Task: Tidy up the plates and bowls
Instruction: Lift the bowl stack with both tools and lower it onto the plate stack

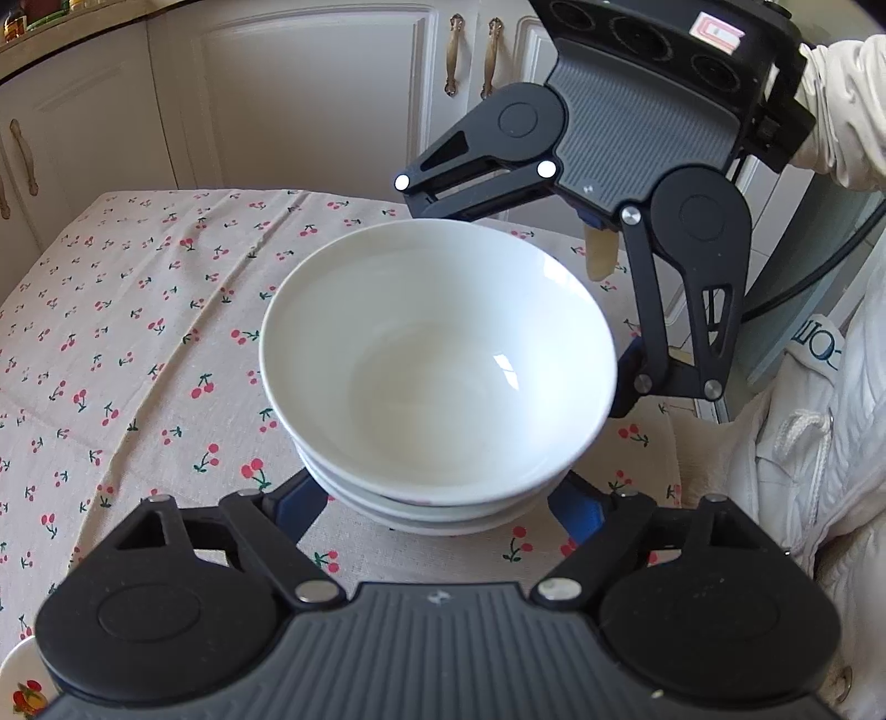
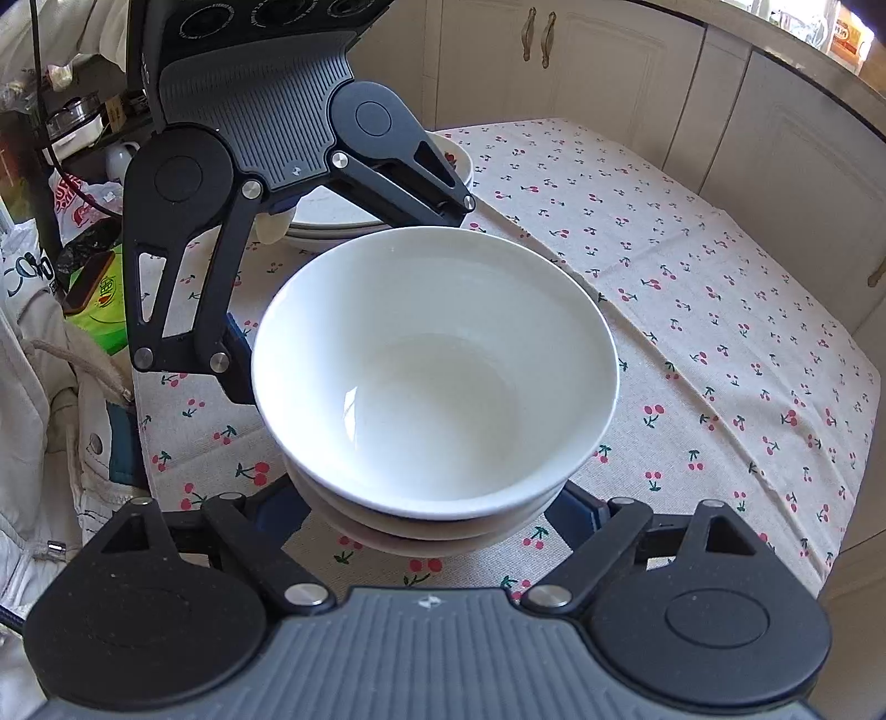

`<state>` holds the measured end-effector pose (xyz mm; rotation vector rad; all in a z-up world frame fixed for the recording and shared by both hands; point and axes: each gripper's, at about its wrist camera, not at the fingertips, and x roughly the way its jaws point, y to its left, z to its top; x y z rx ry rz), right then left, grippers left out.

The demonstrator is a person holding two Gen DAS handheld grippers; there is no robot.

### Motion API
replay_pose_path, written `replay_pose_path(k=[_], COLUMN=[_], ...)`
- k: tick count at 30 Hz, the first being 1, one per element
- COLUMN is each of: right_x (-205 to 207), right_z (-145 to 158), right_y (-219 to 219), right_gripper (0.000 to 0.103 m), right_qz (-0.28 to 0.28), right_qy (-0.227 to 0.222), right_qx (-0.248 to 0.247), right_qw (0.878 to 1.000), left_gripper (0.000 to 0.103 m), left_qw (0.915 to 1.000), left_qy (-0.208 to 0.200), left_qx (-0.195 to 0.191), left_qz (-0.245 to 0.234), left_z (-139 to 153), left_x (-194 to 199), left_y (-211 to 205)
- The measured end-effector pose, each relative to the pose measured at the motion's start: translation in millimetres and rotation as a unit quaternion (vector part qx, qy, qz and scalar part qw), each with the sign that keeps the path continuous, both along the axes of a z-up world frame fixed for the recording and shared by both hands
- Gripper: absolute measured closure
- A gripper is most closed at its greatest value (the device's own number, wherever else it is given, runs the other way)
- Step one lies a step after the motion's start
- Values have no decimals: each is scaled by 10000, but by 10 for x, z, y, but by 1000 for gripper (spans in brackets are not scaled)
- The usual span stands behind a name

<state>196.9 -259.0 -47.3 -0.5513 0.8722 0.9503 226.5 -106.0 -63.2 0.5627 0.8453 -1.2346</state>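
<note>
Both grippers' jaws flank nested white bowls (image 1: 437,365) (cherry-print cloth (image 1: 138,332) below).

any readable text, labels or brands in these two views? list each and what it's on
Nothing reads clearly.
White garment: dark print, partly cut off, unreadable.
Sticker on the right gripper's housing: too blurred.
Red-and-white bag: red print, unreadable.
Green packet: logo, too small.
Box on the counter: lettering too small.
Stacked bowls: no markings.
</note>
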Motion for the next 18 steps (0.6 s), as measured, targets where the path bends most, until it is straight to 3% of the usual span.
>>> replay_pose_path(k=[18], right_x=[-10], right_z=[8], right_y=[20], right_gripper=[11], right_qz=[-133], right_qy=[7], right_qx=[-15], right_qw=[9999], left_gripper=[17], left_qw=[9998], left_qy=[-193], left_qx=[22], left_qz=[-17], left_z=[-14], left_x=[-55], left_y=[-20])
